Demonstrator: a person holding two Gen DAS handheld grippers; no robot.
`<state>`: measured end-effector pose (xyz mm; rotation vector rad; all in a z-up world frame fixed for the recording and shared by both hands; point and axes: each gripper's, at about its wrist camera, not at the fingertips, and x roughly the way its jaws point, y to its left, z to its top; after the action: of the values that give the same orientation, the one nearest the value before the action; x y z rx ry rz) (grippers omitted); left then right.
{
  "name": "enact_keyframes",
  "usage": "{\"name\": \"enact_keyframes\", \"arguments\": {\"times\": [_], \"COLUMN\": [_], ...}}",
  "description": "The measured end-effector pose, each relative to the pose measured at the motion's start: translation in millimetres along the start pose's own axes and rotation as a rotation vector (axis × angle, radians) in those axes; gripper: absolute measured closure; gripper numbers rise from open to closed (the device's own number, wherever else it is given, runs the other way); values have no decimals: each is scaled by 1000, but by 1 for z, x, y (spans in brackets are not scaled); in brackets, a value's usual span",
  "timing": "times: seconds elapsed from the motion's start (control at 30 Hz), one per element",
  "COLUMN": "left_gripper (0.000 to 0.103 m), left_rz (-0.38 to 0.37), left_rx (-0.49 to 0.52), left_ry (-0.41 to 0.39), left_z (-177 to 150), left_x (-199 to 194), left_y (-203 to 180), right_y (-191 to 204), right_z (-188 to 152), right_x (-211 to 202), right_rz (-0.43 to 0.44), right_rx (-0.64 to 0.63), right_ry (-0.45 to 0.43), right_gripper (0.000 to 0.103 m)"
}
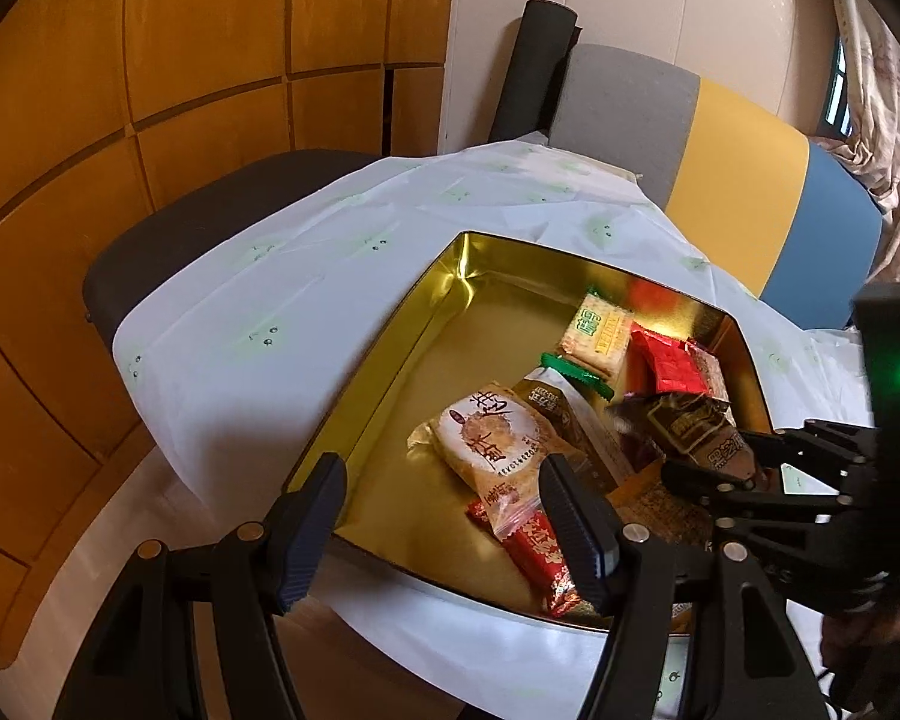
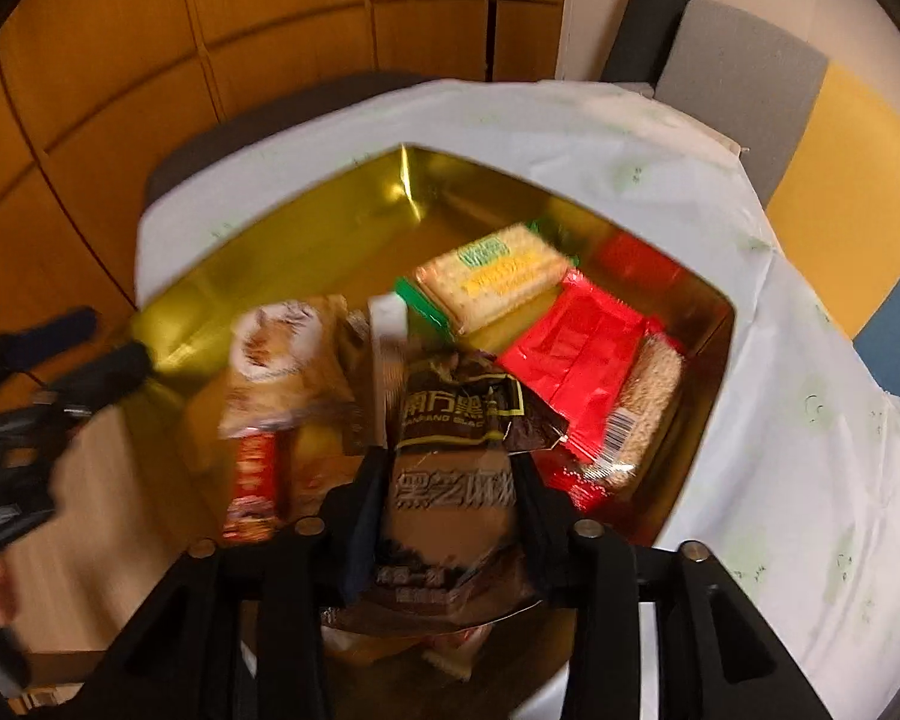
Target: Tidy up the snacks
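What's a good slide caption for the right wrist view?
Right claw holds a brown packet over the snack-filled gold tin.

**Gold tin, red and brown wrappers**

The tin (image 1: 384,360) is shiny gold inside. It sits on a white tablecloth (image 1: 330,240) with faint green prints. The cracker packet (image 2: 492,276) is pale yellow with a green label and green end. Beside it lies a bright red wrapper (image 2: 576,360). The sesame sachet (image 2: 450,480) is dark brown with pale lettering (its upper label edged in yellow). The round-logo packet (image 1: 498,438) is tan and white. Both grippers are black. The wall panels (image 1: 150,90) are orange-brown wood.
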<state>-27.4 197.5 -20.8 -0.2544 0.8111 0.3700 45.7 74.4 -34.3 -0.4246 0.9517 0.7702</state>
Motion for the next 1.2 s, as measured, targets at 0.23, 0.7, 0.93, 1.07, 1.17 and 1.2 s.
{"name": "enact_keyframes", "arguments": {"times": [0.23, 0.7, 0.93, 1.07, 1.17, 1.2], "left_gripper": [35, 35, 35, 35, 30, 30], "left_rz": [-7, -1, -3, -29, -48, -39], "left_rx": [-13, 6, 32, 44, 41, 50], "left_ry": [-6, -56, -99, -121, -141, -153], "left_z": [0, 3, -1, -7, -13, -15], "left_x": [2, -15, -31, -40, -46, -49], "left_y": [0, -13, -25, -35, -44, -49], "right_y": [-6, -3, 0, -6, -11, -12], "right_z": [-6, -13, -34, -57, -82, -87], "right_x": [-10, -13, -62, -82, -92, -94], "right_rz": [4, -33, -129, -186, -240, -252], "right_rx": [14, 34, 96, 213, 302, 317], "right_ry": [-33, -71, -220, -259, -273, -275], "right_gripper": [54, 34, 16, 13, 12, 12]}}
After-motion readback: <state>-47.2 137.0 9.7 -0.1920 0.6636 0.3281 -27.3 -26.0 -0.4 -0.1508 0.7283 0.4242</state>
